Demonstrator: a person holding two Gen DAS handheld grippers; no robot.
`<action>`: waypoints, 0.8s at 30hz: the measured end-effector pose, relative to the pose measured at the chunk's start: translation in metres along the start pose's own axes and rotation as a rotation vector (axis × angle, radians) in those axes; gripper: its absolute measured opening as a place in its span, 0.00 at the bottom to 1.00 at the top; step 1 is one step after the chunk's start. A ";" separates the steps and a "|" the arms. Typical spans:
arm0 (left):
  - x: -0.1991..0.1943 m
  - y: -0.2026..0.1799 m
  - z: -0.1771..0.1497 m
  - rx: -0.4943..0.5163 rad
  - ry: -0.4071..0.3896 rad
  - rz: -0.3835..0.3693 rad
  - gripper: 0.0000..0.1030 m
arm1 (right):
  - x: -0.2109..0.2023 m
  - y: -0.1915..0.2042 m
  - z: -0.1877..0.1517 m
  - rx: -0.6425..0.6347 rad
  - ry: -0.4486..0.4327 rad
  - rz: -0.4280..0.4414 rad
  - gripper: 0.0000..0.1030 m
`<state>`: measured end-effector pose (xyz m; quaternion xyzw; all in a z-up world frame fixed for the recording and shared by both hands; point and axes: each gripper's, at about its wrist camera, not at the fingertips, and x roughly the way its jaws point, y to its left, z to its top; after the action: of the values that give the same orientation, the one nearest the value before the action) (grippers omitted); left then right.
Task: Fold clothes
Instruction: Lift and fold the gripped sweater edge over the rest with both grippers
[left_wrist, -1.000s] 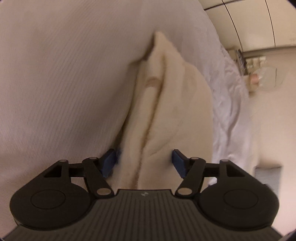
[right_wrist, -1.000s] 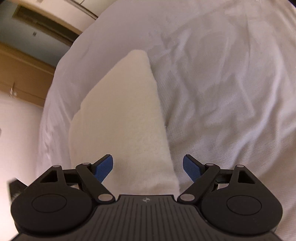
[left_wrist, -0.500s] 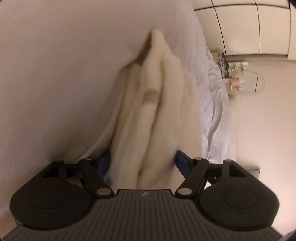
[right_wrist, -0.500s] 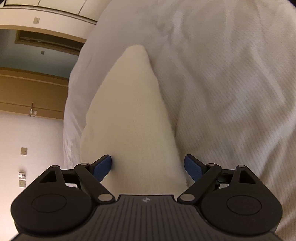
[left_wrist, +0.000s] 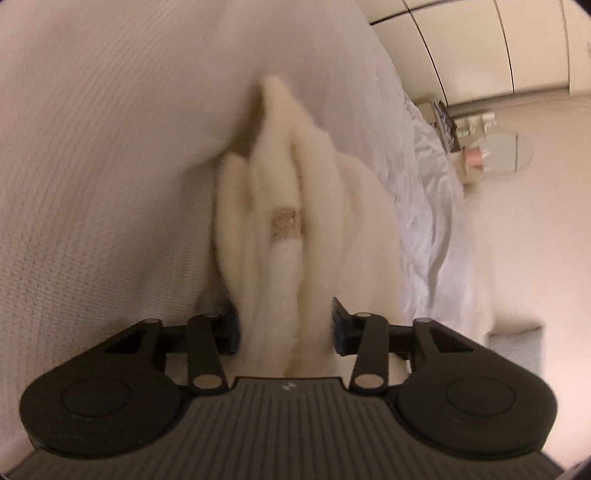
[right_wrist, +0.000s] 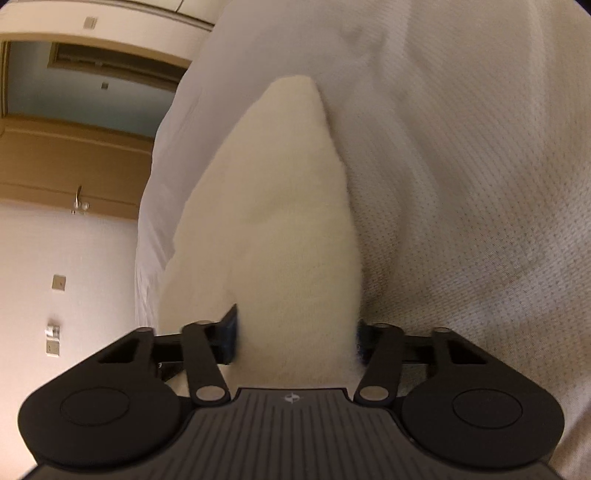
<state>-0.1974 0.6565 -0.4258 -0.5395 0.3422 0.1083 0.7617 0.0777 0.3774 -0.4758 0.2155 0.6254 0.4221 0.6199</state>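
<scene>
A cream fleecy garment (left_wrist: 280, 236) lies in thick bunched folds on the white bed cover (left_wrist: 92, 166), with a small brown tag showing on one fold. My left gripper (left_wrist: 284, 328) has its jaws closing around the near end of those folds, and the blue pads press into the fleece on both sides. In the right wrist view the same garment (right_wrist: 280, 206) shows as a smooth folded wedge pointing away. My right gripper (right_wrist: 295, 338) is also closing, its pads squeezing the wedge's near end.
The white textured bed cover (right_wrist: 461, 184) fills the area around the garment. Rumpled sheet (left_wrist: 424, 192) drops off the bed's edge. Beyond lie a pale floor, a wooden door frame (right_wrist: 74, 158) and a small round table (left_wrist: 495, 155) with items.
Both pairs of jaws have narrowed from wide apart onto the garment's near end. The right gripper has sunk closer to the bed; the left has shifted sideways, and the folds look more bunched.
</scene>
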 end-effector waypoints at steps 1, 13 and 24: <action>-0.006 -0.007 -0.003 0.013 -0.010 0.016 0.34 | -0.003 0.005 -0.002 -0.008 -0.005 -0.006 0.46; -0.140 -0.033 -0.035 0.063 -0.148 0.030 0.34 | -0.055 0.097 -0.061 -0.106 -0.066 0.080 0.41; -0.339 0.103 -0.023 0.011 -0.223 0.109 0.34 | 0.045 0.214 -0.188 -0.123 0.023 0.182 0.42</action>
<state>-0.5136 0.7459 -0.2908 -0.5004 0.2849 0.2070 0.7910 -0.1630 0.4817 -0.3554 0.2283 0.5832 0.5166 0.5838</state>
